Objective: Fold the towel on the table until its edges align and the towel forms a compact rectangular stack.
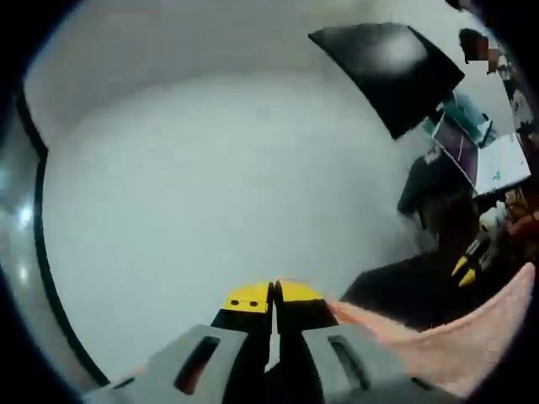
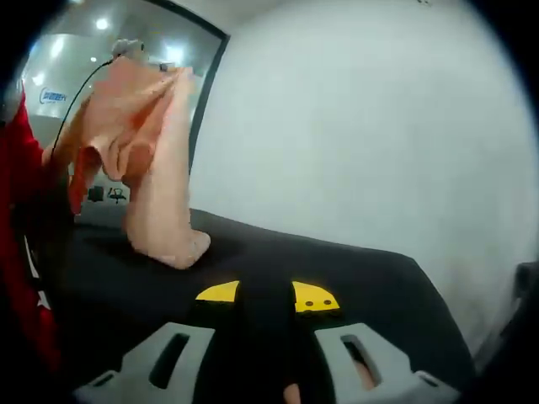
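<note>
Left gripper view: the left gripper (image 1: pixel 274 296) has its yellow-tipped jaws pressed together, apparently pinching an edge of the pink towel (image 1: pixel 459 341), which trails off to the lower right; the actual bite is hidden. A white wall lies ahead.

Right gripper view: the right gripper (image 2: pixel 268 296) stands with jaws apart, holding nothing. The towel hangs lifted at upper left, its lower end touching the black table (image 2: pixel 337 269). No fold is complete; the folding remains to be done.
</note>
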Available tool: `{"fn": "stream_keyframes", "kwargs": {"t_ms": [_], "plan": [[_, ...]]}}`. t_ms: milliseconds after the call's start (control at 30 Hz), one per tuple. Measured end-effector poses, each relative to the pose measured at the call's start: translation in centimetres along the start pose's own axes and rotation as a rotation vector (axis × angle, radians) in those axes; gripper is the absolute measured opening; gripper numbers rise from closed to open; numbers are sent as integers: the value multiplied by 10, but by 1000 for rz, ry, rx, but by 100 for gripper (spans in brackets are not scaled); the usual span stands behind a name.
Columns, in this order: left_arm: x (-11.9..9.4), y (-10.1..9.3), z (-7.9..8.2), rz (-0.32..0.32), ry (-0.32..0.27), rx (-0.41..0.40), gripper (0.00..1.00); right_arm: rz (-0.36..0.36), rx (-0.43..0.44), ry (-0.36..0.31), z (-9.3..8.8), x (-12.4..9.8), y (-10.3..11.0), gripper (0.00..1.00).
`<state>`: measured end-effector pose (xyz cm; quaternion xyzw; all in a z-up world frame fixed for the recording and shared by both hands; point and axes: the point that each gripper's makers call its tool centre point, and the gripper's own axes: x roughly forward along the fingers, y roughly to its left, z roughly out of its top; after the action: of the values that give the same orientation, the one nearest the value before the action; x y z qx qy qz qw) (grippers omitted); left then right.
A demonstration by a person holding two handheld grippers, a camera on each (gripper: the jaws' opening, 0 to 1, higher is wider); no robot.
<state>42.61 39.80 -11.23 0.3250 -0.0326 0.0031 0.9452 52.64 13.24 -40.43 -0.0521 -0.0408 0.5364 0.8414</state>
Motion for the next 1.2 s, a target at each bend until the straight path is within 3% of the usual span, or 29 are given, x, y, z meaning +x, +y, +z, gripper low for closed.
{"fn": "stream_keyframes", "kwargs": {"t_ms": [67, 233, 300, 367, 433, 467, 533, 600, 633, 667, 700, 800, 833, 933, 967, 1000, 1033, 1067, 1100, 1167, 1200], "plan": [[19, -10, -62, -16, 146, 52, 1, 0, -1, 0, 0, 0, 0, 19], [44, -56, -195, -135, 343, -58, 1, 0, 0, 5, -1, 1, -1, 19], [44, -71, -227, -144, 365, -56, 4, 1, 0, 11, -3, 1, -1, 19], [41, -89, -251, -187, 417, -143, 16, 1, 0, 15, -3, 1, -1, 19], [35, -97, -258, -217, 429, -214, 28, 1, 0, 18, -4, 2, -1, 19], [30, -96, -256, -216, 421, -257, 33, 1, 0, 19, -4, 1, 0, 19], [16, -85, -252, -188, 408, -271, 37, 1, -1, 20, -3, 1, 0, 19], [-6, -68, -257, -123, 436, -270, 37, 1, -3, 21, -3, 1, 1, 19], [-25, -57, -266, -61, 491, -295, 35, 1, -5, 21, -3, 1, 1, 19], [-44, -47, -276, 4, 542, -366, 34, 0, -6, 20, -3, 1, 1, 19], [-63, -45, -280, 51, 552, -459, 34, 0, -6, 19, -3, 1, 1, 19], [-115, -57, -311, 74, 672, -732, 38, 0, -11, 17, -2, 0, 1, 19], [-128, -64, -319, 76, 697, -779, 38, 0, -13, 18, -2, 0, 2, 19], [-147, -88, -328, -1, 684, -804, 33, 2, -22, 20, -2, 0, 3, 19], [-152, -99, -331, -92, 702, -627, 32, 2, -22, 20, -2, 0, 3, 19], [-157, -104, -337, -119, 741, -557, 32, 1, -22, 20, -2, 0, 3, 19], [-165, -109, -352, -123, 841, -482, 33, 0, -22, 21, -2, 0, 3, 19], [-165, -112, -358, -107, 872, -488, 34, -1, -22, 22, -2, 0, 3, 19], [-158, -115, -355, -108, 842, -519, 34, -1, -23, 23, -2, 0, 3, 19], [-136, -119, -338, -91, 715, -694, 32, -1, -24, 28, -3, 1, 3, 19], [-127, -118, -334, -64, 690, -696, 33, -1, -25, 31, -3, 1, 3, 19]]}}
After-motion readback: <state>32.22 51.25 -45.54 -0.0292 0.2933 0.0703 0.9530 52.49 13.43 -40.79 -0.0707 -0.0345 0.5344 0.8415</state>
